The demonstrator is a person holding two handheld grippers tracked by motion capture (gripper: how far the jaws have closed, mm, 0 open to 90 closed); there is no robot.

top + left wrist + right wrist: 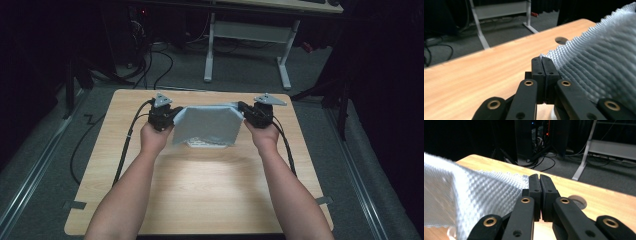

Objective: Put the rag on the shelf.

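Observation:
A light grey waffle-weave cloth (207, 124) hangs spread between my two grippers above the far half of the wooden table (200, 185). My left gripper (172, 116) is shut on the cloth's left top corner; in the left gripper view the jaws are pressed together with the cloth (599, 60) running off to the right. My right gripper (244, 111) is shut on the right top corner; in the right gripper view the cloth (474, 195) stretches away to the left. The cloth's lower edge droops to the table.
A white flat object (206, 144) lies on the table under the cloth's lower edge. A round cable hole (561, 40) is in the tabletop near the far corner. Beyond the table stand a desk frame (247, 45) and floor cables (160, 65).

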